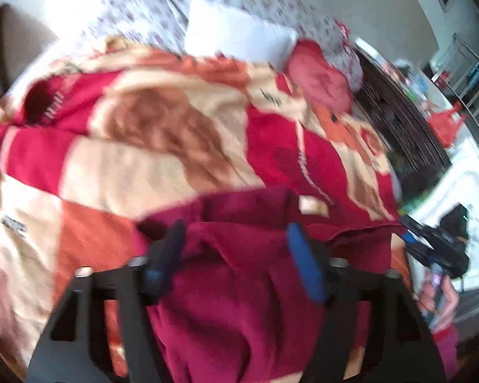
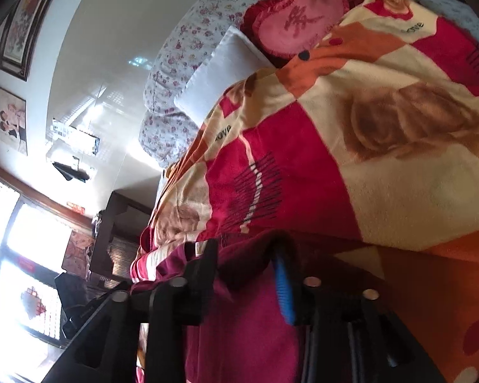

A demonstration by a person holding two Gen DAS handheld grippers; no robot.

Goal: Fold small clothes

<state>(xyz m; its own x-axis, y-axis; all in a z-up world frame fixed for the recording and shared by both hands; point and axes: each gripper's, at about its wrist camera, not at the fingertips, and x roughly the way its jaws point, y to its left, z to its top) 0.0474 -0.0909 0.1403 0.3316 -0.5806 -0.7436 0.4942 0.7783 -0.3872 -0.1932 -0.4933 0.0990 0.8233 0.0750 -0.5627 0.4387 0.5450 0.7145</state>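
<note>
- Your left tongs (image 1: pixel 236 242) are spread wide, with the dark red garment (image 1: pixel 239 287) bunched between and under the fingers; the view is blurred, so you can't tell if either finger really pinches it.
- Your right tongs (image 2: pixel 249 255) are also parted, the same dark red garment (image 2: pixel 239 319) lying in the gap; no firm clamp shows.
- The garment lies crumpled on the bed, on top of the red, cream and orange blanket (image 1: pixel 143 159), at its near edge.
- Farther back on the bed: a white pillow (image 2: pixel 220 76), a pink heart cushion (image 2: pixel 297 22) just beside it, and a floral quilt (image 2: pixel 182 63) behind both.
- In the left view your other hand's device (image 1: pixel 437 249) shows at the right edge.
</note>
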